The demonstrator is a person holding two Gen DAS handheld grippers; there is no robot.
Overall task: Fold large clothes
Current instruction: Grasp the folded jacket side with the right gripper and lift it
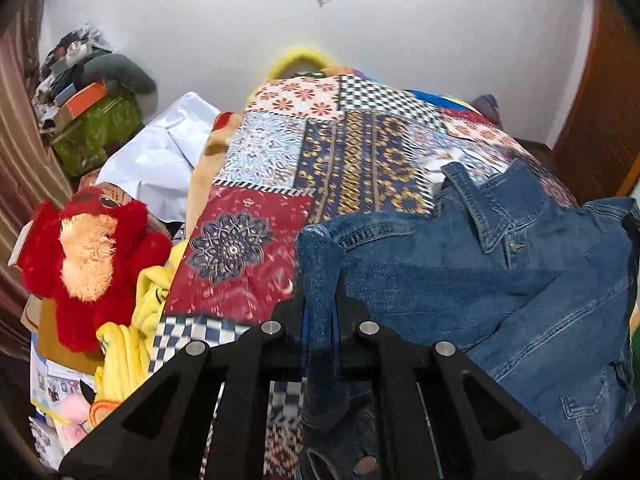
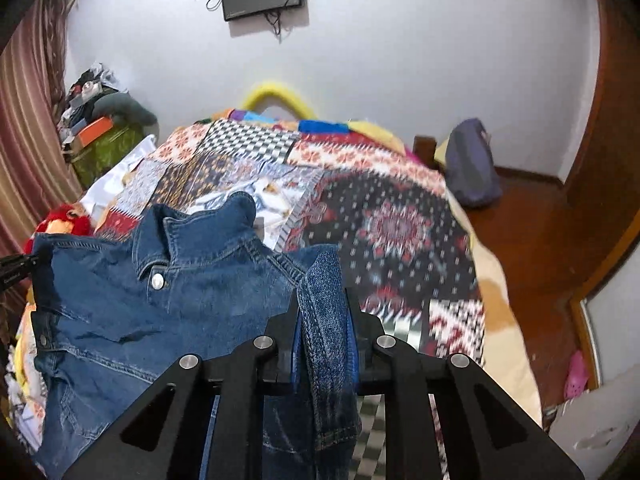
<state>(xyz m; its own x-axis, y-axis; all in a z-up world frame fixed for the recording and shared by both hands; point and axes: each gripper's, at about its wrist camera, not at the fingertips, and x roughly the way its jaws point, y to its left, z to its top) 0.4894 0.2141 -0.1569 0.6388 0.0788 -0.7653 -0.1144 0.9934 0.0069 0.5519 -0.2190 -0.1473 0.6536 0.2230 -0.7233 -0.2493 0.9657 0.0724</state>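
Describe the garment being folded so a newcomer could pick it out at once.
Start at the bed with the patchwork quilt. Over its near end hangs a blue denim jacket, held up by the left gripper and the right gripper. It alone is plain denim, with collar and metal buttons.

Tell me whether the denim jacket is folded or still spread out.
Spread, not folded: the denim jacket hangs open, collar up, stretched between the left hand-held gripper and right hand-held gripper.

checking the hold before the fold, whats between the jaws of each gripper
A bunched fold of the denim jacket fills both gaps: the left gripper in the left wrist view, the right gripper in the right wrist view.
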